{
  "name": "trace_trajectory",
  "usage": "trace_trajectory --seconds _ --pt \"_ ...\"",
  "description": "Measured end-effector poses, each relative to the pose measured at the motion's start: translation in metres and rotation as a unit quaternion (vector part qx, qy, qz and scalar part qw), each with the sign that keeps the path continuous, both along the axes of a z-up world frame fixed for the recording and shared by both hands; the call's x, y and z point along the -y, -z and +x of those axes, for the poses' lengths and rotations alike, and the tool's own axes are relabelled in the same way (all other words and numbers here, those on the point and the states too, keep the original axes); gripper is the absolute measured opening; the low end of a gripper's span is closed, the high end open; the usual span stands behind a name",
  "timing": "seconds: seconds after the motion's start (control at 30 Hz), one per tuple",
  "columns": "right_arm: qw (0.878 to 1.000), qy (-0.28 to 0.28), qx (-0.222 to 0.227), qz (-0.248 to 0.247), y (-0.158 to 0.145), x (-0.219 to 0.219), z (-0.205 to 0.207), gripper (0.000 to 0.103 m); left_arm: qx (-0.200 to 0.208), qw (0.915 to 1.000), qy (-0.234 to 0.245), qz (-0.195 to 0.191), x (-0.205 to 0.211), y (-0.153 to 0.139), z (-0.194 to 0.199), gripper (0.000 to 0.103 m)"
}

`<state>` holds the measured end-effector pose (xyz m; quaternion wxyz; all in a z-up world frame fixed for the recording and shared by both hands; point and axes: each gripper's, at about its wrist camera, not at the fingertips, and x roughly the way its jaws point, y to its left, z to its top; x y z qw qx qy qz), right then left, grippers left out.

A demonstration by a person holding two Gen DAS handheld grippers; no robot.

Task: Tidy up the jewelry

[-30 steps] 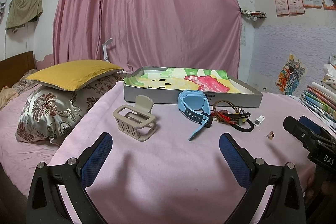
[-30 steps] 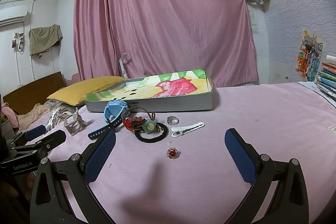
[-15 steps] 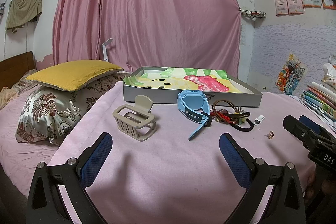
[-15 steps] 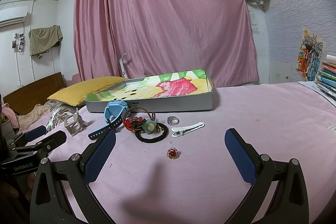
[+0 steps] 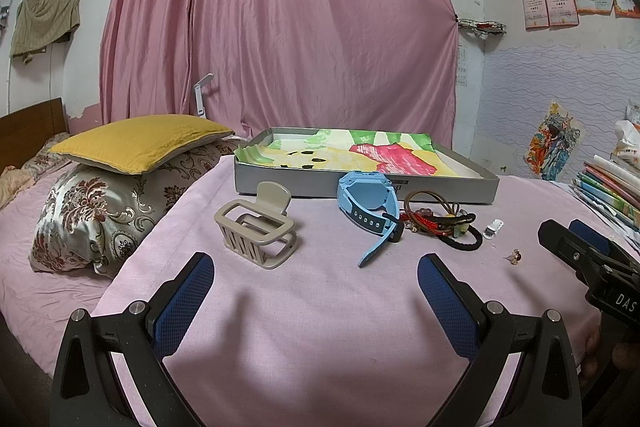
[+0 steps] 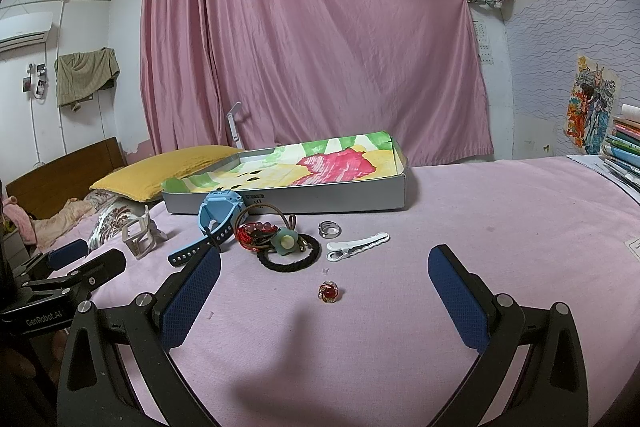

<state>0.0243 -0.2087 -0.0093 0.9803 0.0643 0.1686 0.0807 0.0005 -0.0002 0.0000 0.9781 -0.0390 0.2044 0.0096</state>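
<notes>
A shallow grey cardboard tray point(image 5: 360, 187) lined with a green, yellow and red painted sheet is set on a bed covered by a pink cloth point(image 6: 500, 227). Just in front of the tray a light blue plastic watch point(image 5: 370, 205) is seen, touching a tangle of brown, red and black hair ties point(image 6: 280, 241). A beige plastic claw clip point(image 5: 256, 227) is placed left of the tray's front wall, a silver ring point(image 6: 329, 229) and a white flat hair clip point(image 6: 356, 246) near its front right. A small red-stone ring point(image 6: 329, 292) is found farther from the tray, apart from the rest. The left gripper point(image 5: 316, 291) and the right gripper point(image 6: 324, 291) are held with fingers spread wide, nothing between them, both above the cloth short of the tray.
</notes>
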Motion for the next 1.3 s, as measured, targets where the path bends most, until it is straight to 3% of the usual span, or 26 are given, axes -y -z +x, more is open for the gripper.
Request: trace_trajectory --seconds 0.6,0.97,1.03,1.1,1.23,1.3 --pt "1.0 -0.002 -0.001 -0.001 0.0 -0.001 0.0 0.102 0.0 1.0 0.0 0.0 0.0 0.0 0.0 0.102" --pt "0.999 -0.011 -0.032 -0.023 -0.009 -0.001 0.007 0.102 -0.017 0.9995 0.022 -0.015 -0.008 0.001 0.005 0.102" --pt "0.999 -0.017 -0.045 -0.022 -0.011 0.0 0.011 0.098 -0.022 0.999 0.03 -0.024 -0.005 -0.001 0.011 0.102" --pt "0.998 -0.018 -0.06 -0.028 -0.01 -0.001 0.015 0.083 -0.032 0.9981 0.039 -0.034 -0.002 0.001 0.015 0.102" --pt "0.994 -0.032 -0.096 -0.028 -0.006 -0.004 0.024 0.068 -0.049 0.9958 0.061 -0.047 0.0 -0.003 0.026 0.1" --pt "0.992 -0.036 -0.113 -0.034 -0.002 -0.007 0.028 0.058 -0.058 0.9945 0.073 -0.049 0.003 -0.004 0.032 0.087"
